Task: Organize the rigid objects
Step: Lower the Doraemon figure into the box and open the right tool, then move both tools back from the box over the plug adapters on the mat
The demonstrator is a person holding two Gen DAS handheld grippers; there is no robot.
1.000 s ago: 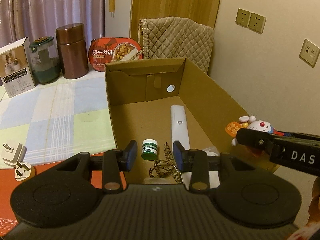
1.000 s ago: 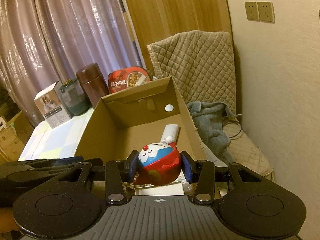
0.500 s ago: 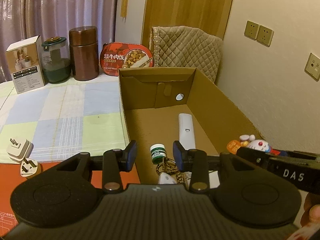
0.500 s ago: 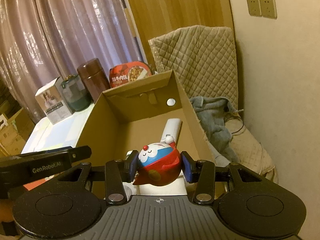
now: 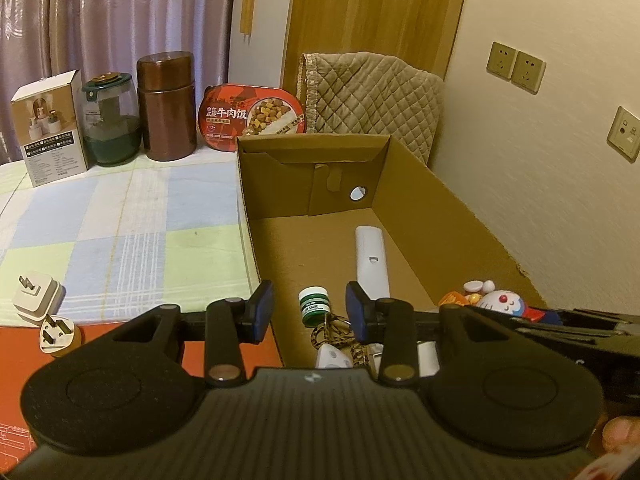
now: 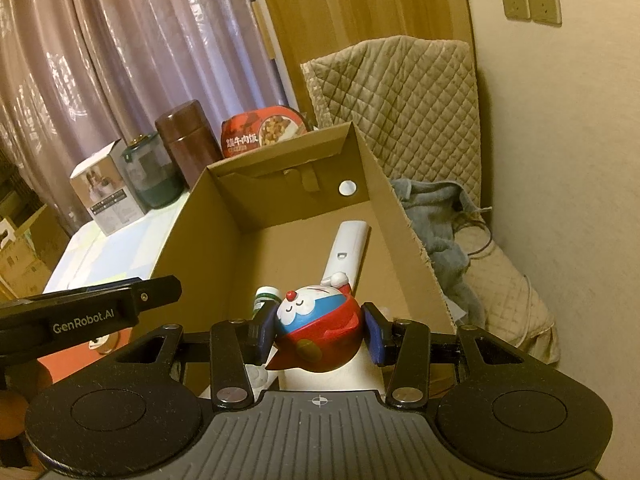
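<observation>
A round red, blue and white cartoon-cat toy (image 6: 316, 324) is clamped between the pads of my right gripper (image 6: 318, 332), which hangs over the near end of an open cardboard box (image 6: 192, 240). From the left wrist the toy (image 5: 500, 302) shows at the box's (image 5: 440, 208) right wall. On the box floor lie a white remote (image 5: 372, 256), a small green jar (image 5: 314, 304), a leopard-print lanyard (image 5: 336, 336) and a white object (image 5: 332, 358). My left gripper (image 5: 310, 316) hovers at the box's near left corner, jaws nearly together with nothing between them.
Two white plugs (image 5: 36, 296) (image 5: 56, 330) lie on the checked cloth left of the box. A white carton (image 5: 48, 128), glass jar (image 5: 112, 120), brown canister (image 5: 166, 108) and red food tray (image 5: 252, 118) line the back. A quilted chair (image 5: 372, 96) and the wall are close on the right.
The left wrist view has drawn back slightly, bringing the white object at the box's near end into sight. The toy stays clamped in the right gripper.
</observation>
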